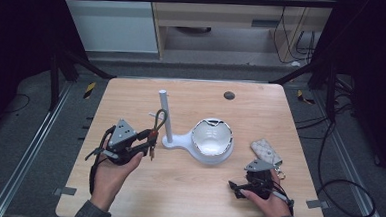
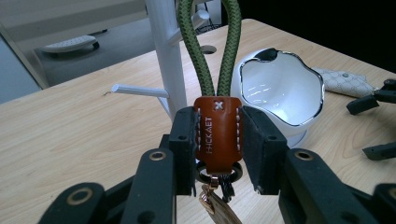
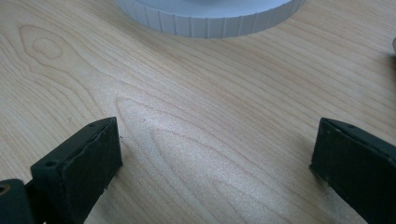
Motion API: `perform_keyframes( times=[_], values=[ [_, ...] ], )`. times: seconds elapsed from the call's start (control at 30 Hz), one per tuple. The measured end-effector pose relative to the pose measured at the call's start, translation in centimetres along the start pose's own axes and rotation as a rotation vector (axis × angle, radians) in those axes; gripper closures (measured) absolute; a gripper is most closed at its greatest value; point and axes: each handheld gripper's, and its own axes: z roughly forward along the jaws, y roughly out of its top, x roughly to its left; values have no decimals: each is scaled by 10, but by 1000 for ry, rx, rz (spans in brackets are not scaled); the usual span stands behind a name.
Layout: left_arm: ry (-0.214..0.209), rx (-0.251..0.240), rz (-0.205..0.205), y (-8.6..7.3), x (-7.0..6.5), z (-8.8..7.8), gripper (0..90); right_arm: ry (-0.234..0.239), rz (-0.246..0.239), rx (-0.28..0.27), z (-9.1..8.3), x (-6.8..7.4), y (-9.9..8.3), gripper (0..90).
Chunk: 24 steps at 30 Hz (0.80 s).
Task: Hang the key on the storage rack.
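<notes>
A key strap [image 2: 217, 133] with a brown leather tab, a green cord loop [image 2: 211, 46] and metal rings under it is clamped by its tab in my left gripper [image 2: 217, 140]. In the high view the left gripper [image 1: 149, 139] holds the key strap [image 1: 155, 126] upright just left of the white post [image 1: 164, 114] of a stand, the loop at about the height of the post's side pegs. The white bowl [image 1: 212, 139] sits on the same stand's base. My right gripper [image 1: 234, 188] rests low at the front right with its jaws wide apart over bare wood [image 3: 210, 135].
A quilted white pouch [image 1: 265, 150] lies right of the bowl, close behind the right hand. A thin white peg [image 2: 140, 90] sticks out sideways from the post. A dark round hole [image 1: 228, 95] marks the table's far side. The table edges drop off to dark floor all round.
</notes>
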Motion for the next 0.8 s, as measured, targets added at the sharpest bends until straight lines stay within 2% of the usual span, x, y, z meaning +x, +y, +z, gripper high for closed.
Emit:
perform_keyframes(
  times=[0.5,0.8],
  values=[
    [24,19,-26,-4,7,15,661,0,0,0,0,0,0,16],
    [23,23,-45,-9,8,24,661,0,0,0,0,0,0,16]
  ],
)
